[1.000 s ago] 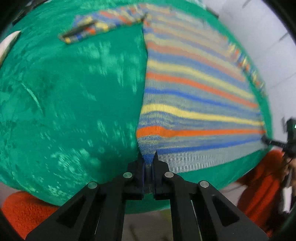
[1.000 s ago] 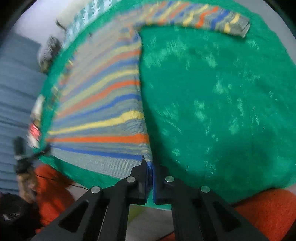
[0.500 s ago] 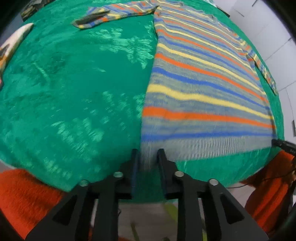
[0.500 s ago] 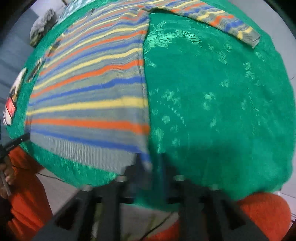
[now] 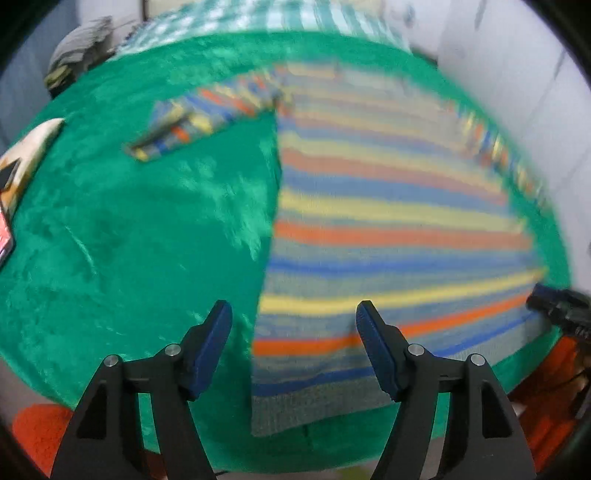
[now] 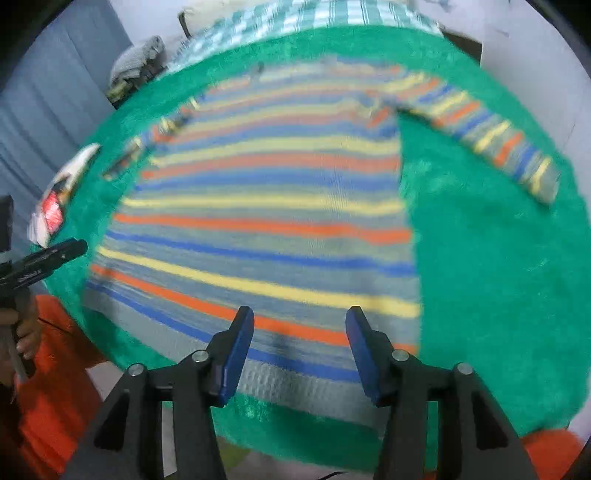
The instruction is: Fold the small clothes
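A striped knit sweater (image 5: 388,229) in blue, yellow, orange and grey lies flat on a green cloth (image 5: 129,240), hem toward me, sleeves spread. It also shows in the right wrist view (image 6: 266,221). My left gripper (image 5: 293,317) is open and empty above the hem's left corner. My right gripper (image 6: 300,321) is open and empty above the hem near its right side. The left gripper's tip (image 6: 55,254) shows at the left edge of the right wrist view, and the right gripper's tip (image 5: 554,299) shows at the right edge of the left wrist view.
A printed card or booklet (image 6: 62,192) lies at the cloth's left edge. A checked cloth (image 6: 314,14) and a grey bundle (image 6: 136,62) sit beyond the far edge. Orange clothing of the person (image 6: 55,387) is close below the near edge.
Both grippers were shut on the sweater's bottom corners. They have let go, opened wide and lifted back. The sweater now lies flat on the cloth.
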